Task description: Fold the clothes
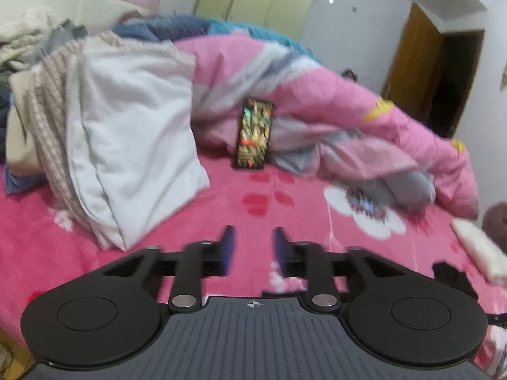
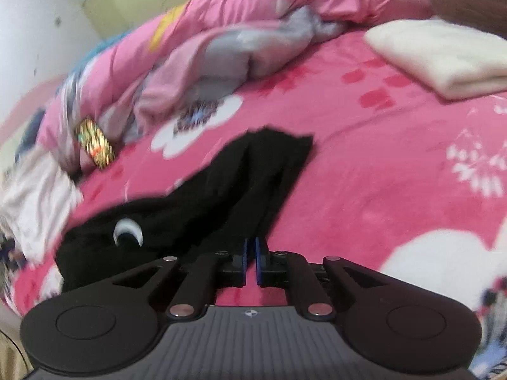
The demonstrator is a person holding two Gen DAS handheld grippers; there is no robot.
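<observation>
The black garment [image 2: 221, 196] lies spread on the pink floral bedsheet [image 2: 380, 174], w/ a white crescent print [image 2: 127, 235] near its left end; its near edge runs right up to the right gripper [image 2: 252, 261]. That gripper's blue pads stand almost together, only a slit btwn them, and whether cloth is pinched in the slit I can't tell, since the black fabric and black fingers merge there. The left gripper [image 1: 252, 250] hovers over bare sheet beside the garment, jaws apart w/ nothing btwn them; only a dark scrap [image 1: 450, 272] at that view's right edge may be the same garment. Beyond the garment sits a heaped pink quilt [image 2: 253, 9] w/ a phone [image 2: 95, 148] propped against it, a folded cream item [image 2: 443, 53] off to the garment's right, and a stack of pale clothes [image 1: 133, 145] to its left. Risks, as I judge them: a thin pinch could slip off the edge, or the pads could grab sheet along w/ cloth, dragging the fold crooked. Both views are motion-blurred, and the garment's type and its far left end stay unclear.
</observation>
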